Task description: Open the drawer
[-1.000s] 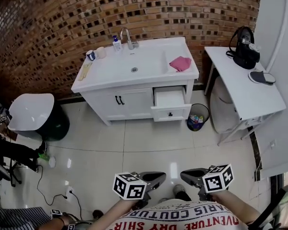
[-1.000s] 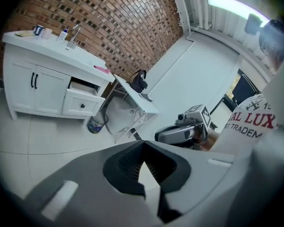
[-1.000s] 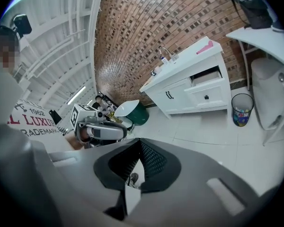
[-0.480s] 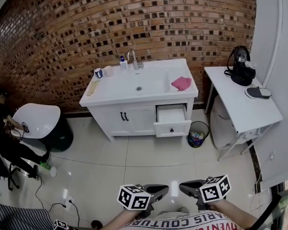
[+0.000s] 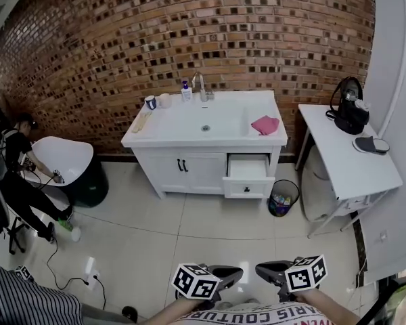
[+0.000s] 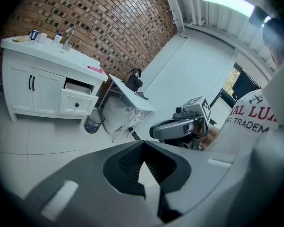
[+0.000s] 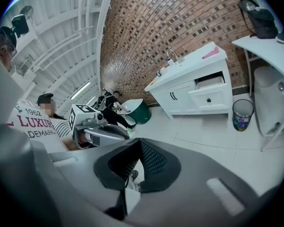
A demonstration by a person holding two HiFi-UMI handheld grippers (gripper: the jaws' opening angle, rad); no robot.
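A white vanity [image 5: 189, 168] stands against the brick wall, far ahead of me. Its right-hand drawer [image 5: 247, 181] is pulled partly out, with a small dark knob on the front. The same drawer [image 6: 75, 101] shows in the left gripper view, and the drawer [image 7: 209, 96] also appears in the right gripper view. My left gripper [image 5: 233, 274] and right gripper [image 5: 264, 271] hang side by side close to my body, well short of the vanity. Both are shut with nothing between the jaws.
A pink cloth [image 5: 265, 124] lies on the countertop beside the sink. A small bin [image 5: 283, 199] stands on the floor right of the drawer. A white side table [image 5: 348, 161] carries a black bag [image 5: 350, 107]. A person [image 5: 17, 175] bends near a white chair at left.
The head view has lifted: more brick wall shows and the vanity sits lower and further right in the picture. Both grippers stay shut, side by side, and have drifted slightly.
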